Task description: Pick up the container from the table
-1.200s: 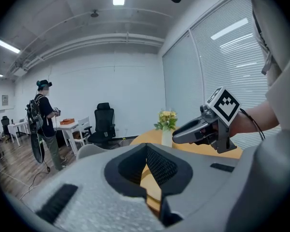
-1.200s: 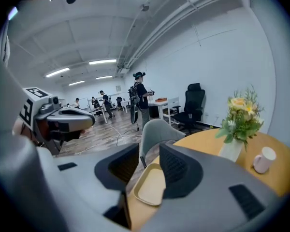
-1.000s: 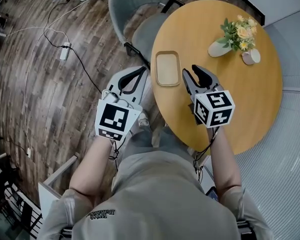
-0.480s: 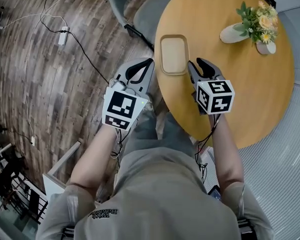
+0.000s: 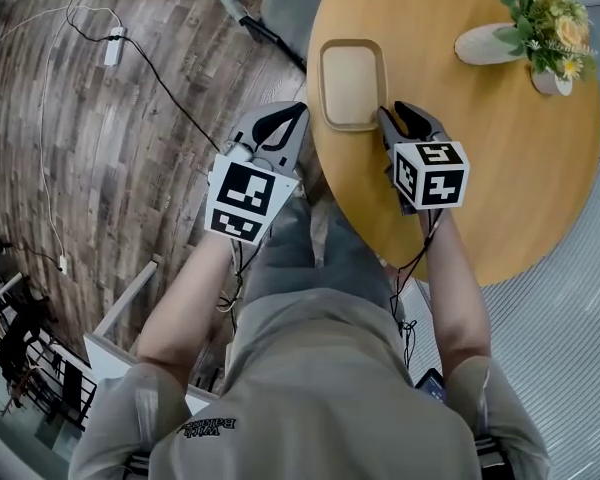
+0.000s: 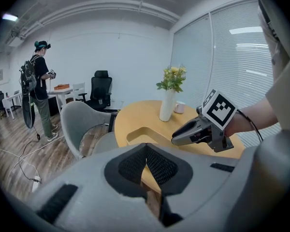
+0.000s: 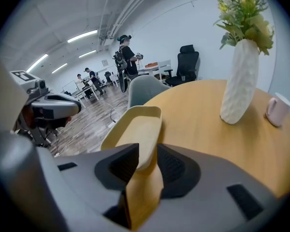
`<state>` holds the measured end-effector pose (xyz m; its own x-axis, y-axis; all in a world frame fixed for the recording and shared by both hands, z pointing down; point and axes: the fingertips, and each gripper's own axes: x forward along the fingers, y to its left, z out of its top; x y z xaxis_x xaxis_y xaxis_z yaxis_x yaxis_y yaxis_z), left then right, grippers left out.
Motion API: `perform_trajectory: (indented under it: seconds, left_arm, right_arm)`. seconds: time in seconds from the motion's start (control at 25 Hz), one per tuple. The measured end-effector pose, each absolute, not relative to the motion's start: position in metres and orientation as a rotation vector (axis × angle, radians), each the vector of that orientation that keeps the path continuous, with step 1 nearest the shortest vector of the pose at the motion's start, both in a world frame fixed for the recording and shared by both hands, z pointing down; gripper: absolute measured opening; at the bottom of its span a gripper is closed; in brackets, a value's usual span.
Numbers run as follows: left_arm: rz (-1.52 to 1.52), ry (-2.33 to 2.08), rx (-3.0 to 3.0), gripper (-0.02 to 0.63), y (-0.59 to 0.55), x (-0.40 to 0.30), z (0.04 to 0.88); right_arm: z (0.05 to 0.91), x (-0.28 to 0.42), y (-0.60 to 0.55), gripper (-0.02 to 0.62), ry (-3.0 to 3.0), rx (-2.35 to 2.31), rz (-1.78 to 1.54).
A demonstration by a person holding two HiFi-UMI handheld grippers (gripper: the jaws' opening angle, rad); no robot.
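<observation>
Left gripper (image 5: 298,111): off the worktop (image 5: 480,178), just past its edge and over the wood floor (image 5: 130,168). Its jaws are together on nothing, so it is idle.
Container (image 5: 351,80): flat on the worktop, close to the edge nearest your left gripper, not yet lifted.
Right gripper (image 5: 401,118): above the worktop, near that same edge. Its jaws stand a narrow gap apart with the container's near end between them, pads close beside the rim.
Vase (image 5: 480,43) and cup (image 5: 548,80): at the worktop's opposite side, well apart from the action.
Risk, tilt: you hold one end only, so the free end will probably droop or swing as you raise it.
Risk, slip: the rim looks thin and smooth. If you close on the lip alone, it may slide out of the pads.
Risk, push-off: if the jaws close askew, they could shove the container over the worktop's nearby edge.
Container, look: a shallow tray shaped as a rounded rectangle, pale tan like the worktop, with a low raised rim. It is empty and has no lid.
</observation>
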<state>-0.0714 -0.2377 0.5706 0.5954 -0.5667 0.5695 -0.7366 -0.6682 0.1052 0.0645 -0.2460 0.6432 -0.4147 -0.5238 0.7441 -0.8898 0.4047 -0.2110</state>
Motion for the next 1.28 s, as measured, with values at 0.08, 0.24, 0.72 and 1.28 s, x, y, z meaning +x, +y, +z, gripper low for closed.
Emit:
perform_trajectory:
  seconds: [0.08,0.24,0.72,1.28]
  left_arm:
    - [0.728,-1.05,2.488,0.02,-0.237,-0.071,0.578]
    - [0.738,-1.029,2.473,0.021,-0.232,-0.068,0.59]
    - [0.749,-1.011,2.442,0.021,-0.225,-0.066,0.609]
    - [0.726,-1.052,2.429,0.021,-0.224,-0.07,0.6]
  right_arm:
    - [0.651,0.065,-0.246,0.118,-2.071,1.188,0.823]
    - [0.66,0.066,-0.248,0.118,-2.062,1.192,0.848]
    - [0.679,0.06,-0.244,0.048,-1.98,1.167,0.831]
    - [0.657,0.056,-0.25,0.035,-2.025,1.22,0.792]
